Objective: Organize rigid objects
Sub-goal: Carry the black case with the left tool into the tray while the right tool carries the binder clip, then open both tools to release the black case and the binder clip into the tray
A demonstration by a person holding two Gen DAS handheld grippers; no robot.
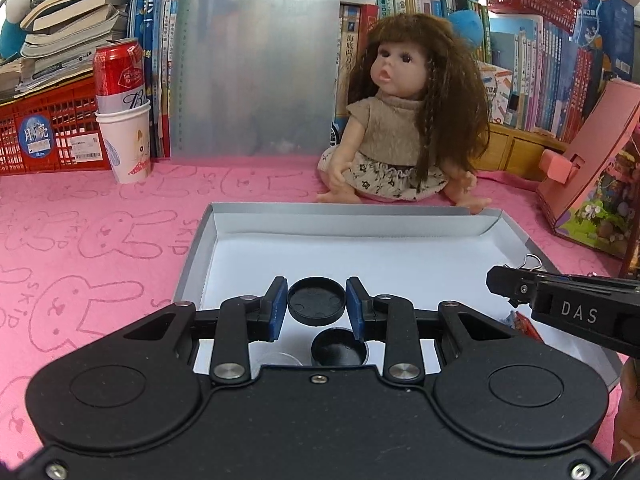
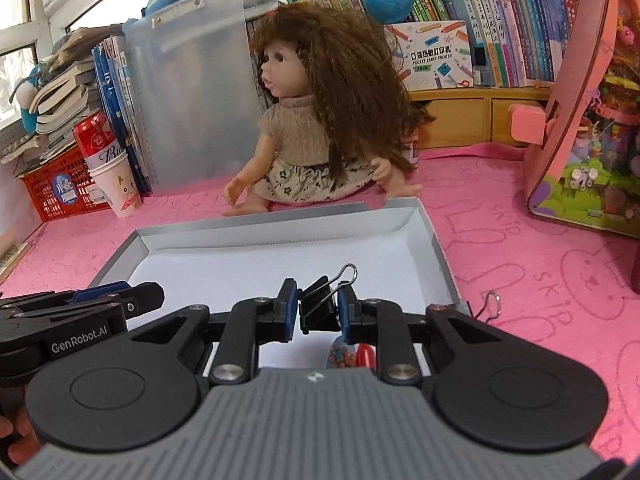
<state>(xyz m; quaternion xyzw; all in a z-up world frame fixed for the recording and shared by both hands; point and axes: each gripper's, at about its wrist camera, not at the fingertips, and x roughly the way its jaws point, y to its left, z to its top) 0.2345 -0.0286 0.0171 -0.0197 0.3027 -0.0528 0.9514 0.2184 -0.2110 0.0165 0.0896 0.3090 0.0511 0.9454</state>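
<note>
Left wrist view: left gripper (image 1: 316, 306) grasps a black cap (image 1: 316, 299) above the white box (image 1: 400, 252), over a black pot (image 1: 338, 347). Right wrist view: right gripper (image 2: 317, 310) clamps a binder clip (image 2: 318, 308) above the same box (image 2: 248, 264), before a doll (image 2: 320, 120).

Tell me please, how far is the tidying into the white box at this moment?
Done: the shallow white box already holds a round black container and a small colourful item.
In hand: the left gripper is shut on a black lid, and the right gripper is shut on a black binder clip, both over the box.
Left: releasing both; another clip sits at the box's right edge.
</note>
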